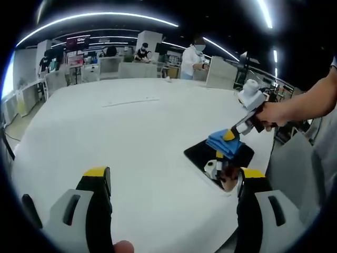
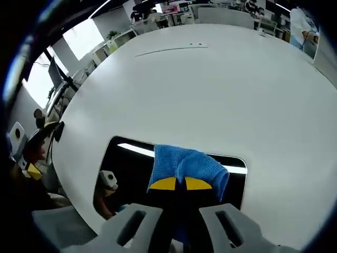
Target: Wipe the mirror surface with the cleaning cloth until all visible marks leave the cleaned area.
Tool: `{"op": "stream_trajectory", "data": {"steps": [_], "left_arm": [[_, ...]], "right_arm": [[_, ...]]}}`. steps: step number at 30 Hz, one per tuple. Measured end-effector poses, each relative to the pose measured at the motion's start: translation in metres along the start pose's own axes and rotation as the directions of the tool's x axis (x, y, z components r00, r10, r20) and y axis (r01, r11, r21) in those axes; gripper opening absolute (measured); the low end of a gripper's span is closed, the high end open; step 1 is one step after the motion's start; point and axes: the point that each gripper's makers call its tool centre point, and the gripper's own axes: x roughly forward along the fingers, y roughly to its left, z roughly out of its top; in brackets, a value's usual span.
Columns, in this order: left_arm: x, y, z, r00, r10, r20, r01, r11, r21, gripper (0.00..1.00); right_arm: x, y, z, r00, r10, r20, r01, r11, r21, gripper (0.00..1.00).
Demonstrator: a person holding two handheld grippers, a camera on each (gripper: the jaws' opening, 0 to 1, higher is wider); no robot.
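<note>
- White and broad, the table [image 2: 221, 79] carries a dark mirror [image 2: 129, 168] near its edge.
- On the mirror lies the blue cleaning cloth [image 2: 187, 166], clenched by the right hand-held gripper [image 2: 181, 183].
- The left hand-held gripper [image 1: 171, 176] hangs released beside the mirror.
- Beyond the table: desks, ceiling light strips, people.

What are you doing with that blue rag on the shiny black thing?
A person is cleaning a mirror that lies flat on a big white table. The right gripper is shut on a blue cloth and presses it onto the glass. The left gripper is open and holds nothing, hanging above the table beside the mirror. I can't make out any marks on the glass.
</note>
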Motion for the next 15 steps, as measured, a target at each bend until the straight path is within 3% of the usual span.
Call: {"op": "stream_trajectory", "data": {"steps": [15], "left_arm": [[-0.007, 0.001, -0.011, 1.000, 0.011, -0.017, -0.011, 1.000, 0.002, 0.99]], "right_arm": [[-0.013, 0.007, -0.027, 1.000, 0.017, 0.007, -0.017, 1.000, 0.004, 0.00]]}}
